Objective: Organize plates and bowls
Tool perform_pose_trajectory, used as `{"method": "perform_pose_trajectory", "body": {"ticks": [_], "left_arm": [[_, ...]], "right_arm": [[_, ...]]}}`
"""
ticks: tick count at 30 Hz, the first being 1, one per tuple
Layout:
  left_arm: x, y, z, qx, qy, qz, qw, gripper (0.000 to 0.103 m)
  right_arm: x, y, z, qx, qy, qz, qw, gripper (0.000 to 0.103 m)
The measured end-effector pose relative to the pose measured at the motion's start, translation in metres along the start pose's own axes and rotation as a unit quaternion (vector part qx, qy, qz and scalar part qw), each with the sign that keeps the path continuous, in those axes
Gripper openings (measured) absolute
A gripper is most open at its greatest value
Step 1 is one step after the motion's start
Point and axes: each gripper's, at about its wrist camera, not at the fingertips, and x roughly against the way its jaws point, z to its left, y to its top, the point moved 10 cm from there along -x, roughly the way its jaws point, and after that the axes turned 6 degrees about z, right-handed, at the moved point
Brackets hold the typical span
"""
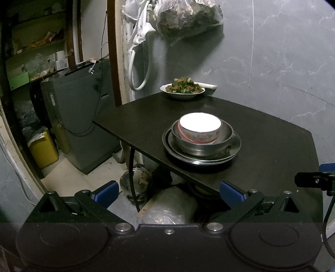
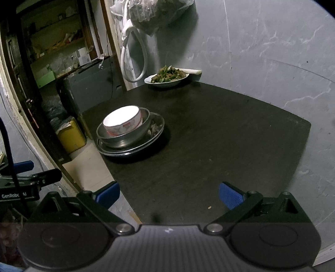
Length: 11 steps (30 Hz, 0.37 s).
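Blue pads tip both grippers at the bottom of each frame. In the left wrist view we see the left gripper (image 1: 168,194) with its jaws spread wide and nothing between them, hanging just off the near edge of the dark table (image 1: 261,146). In the right wrist view the right gripper (image 2: 169,195) is likewise released and empty, above the table's near part.

Further in, at the centre right of the left view, we find the stack: a white ceramic bowl (image 1: 200,129) with a red pattern sits inside a steel bowl (image 1: 202,142), which sits on steel plates (image 1: 201,154). In the right view this stack lies centre left, close to the table's left edge.

At the far corner of the table, near the grey wall (image 1: 282,62), we see a white plate of food (image 1: 182,90) with greens, well apart from the stack. Above it a plastic bag (image 1: 188,18) hangs in the upper centre. In the lower left stands a yellow container (image 1: 43,150) on the floor, beside a grey appliance (image 1: 79,117).
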Motion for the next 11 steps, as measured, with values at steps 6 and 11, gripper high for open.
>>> {"method": "perform_pose_trajectory", "body": {"ticks": [6,11], "left_arm": [[-0.006,0.000,-0.003,-0.007,0.001,0.011,0.9999,0.102],[-0.013,0.002,-0.006,-0.011,0.001,0.019,0.9998,0.102]], "right_arm": [[-0.003,0.001,-0.003,-0.001,0.005,0.004,1.000,0.103],[-0.009,0.002,-0.008,-0.002,0.009,0.010,1.000,0.103]]}}
